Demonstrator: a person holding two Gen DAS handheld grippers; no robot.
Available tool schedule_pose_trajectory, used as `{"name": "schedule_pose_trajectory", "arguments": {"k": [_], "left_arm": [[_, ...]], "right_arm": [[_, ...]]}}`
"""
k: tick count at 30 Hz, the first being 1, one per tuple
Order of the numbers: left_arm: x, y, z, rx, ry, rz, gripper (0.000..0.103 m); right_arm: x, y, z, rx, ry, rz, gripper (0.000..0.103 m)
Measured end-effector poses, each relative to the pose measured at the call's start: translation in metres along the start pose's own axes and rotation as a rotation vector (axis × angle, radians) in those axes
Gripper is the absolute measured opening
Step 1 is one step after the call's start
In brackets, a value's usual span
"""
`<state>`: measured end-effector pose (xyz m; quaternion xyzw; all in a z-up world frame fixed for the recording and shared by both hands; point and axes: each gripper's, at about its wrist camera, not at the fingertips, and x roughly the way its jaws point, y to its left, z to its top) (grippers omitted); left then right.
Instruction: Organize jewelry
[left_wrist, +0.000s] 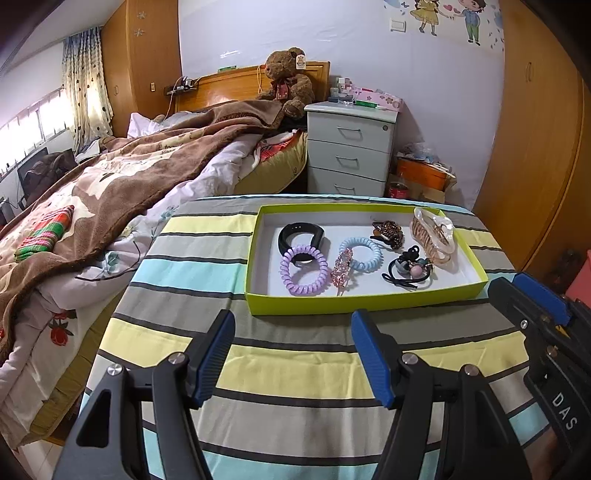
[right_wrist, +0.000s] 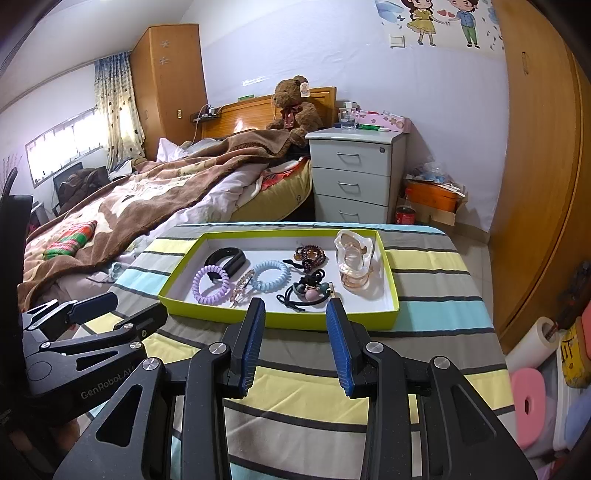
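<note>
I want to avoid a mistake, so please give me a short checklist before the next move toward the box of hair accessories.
1. Left gripper open, holding nothing: ok.
2. Right gripper open, holding nothing: ok.
3. Green box flat on striped cloth: ok.
4. Purple coil tie overlaps black band: not ok for a clean pick.
5. Which item goes first: cannot tell.
</note>
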<state>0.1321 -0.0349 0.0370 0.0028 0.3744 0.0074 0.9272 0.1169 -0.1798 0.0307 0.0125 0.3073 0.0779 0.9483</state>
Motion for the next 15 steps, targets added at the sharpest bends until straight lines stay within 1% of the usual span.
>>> {"name": "schedule_pose_trajectory", "arguments": {"k": [15], "left_arm": [[-0.0015,-0.0019,-0.0014,0.019,-0.008,0.007,0.068]], "right_arm": [[-0.0001,0.0002,-0.0002,0.0,-0.001,0.0,0.035]]}}
